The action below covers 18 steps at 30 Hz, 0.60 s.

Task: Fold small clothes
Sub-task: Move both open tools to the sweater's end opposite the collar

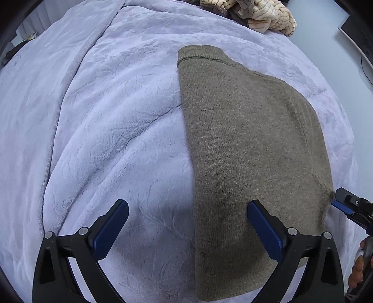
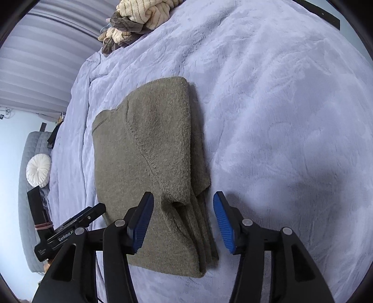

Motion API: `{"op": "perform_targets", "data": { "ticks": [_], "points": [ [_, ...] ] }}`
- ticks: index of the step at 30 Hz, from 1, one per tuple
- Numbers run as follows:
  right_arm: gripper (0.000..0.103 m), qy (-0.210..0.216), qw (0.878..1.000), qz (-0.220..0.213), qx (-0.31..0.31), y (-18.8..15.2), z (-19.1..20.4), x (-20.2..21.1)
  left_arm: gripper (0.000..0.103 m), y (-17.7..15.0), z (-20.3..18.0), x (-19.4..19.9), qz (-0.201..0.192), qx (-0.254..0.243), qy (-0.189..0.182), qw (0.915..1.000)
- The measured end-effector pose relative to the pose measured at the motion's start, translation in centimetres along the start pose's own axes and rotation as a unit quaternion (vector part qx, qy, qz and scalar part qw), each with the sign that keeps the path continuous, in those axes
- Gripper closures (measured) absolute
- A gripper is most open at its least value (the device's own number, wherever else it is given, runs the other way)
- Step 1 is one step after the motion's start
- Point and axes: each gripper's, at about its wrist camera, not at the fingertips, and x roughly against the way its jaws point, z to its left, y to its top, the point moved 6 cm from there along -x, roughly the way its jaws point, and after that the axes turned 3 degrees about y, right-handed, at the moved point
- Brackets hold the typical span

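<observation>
An olive-brown knit sweater (image 1: 244, 144) lies folded lengthwise on a lavender plush blanket (image 1: 112, 116). Its collar end points away from me and its long folded edge runs down the middle of the left wrist view. My left gripper (image 1: 187, 229) is open and empty, hovering over the sweater's near left edge. In the right wrist view the sweater (image 2: 149, 163) shows stacked layers along its right side. My right gripper (image 2: 184, 222) is open and empty, with its jaws on either side of the sweater's near right corner. The right gripper also shows at the right edge of the left wrist view (image 1: 349, 205).
A heap of beige and brown striped clothes (image 1: 256, 16) lies at the far end of the bed, also in the right wrist view (image 2: 137, 21). A white round cushion (image 2: 38, 170) sits on grey bedding at the left. The blanket (image 2: 291, 139) spreads wide to the right.
</observation>
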Motion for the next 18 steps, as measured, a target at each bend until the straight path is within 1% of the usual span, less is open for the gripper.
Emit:
{"op": "perform_targets", "data": {
  "ticks": [5, 8, 14, 18],
  "points": [
    [0.045, 0.007, 1.0, 0.013, 0.0, 0.2, -0.3, -0.5, 0.001, 0.2, -0.2, -0.2, 0.009, 0.007, -0.002, 0.9999],
    [0.044, 0.015, 1.0, 0.021, -0.002, 0.6, -0.6, -0.7, 0.001, 0.1, -0.3, -0.2, 0.011, 0.016, 0.005, 0.9998],
    [0.043, 0.038, 0.999, 0.036, 0.001, 1.5, -1.2, -0.6, 0.001, 0.1, -0.9, -0.3, 0.014, 0.027, 0.018, 0.9994],
    [0.04, 0.062, 0.997, 0.055, 0.005, 2.3, -1.5, -0.8, 0.001, 0.5, -1.7, -0.5, 0.012, 0.036, 0.011, 0.9992]
  ]
}}
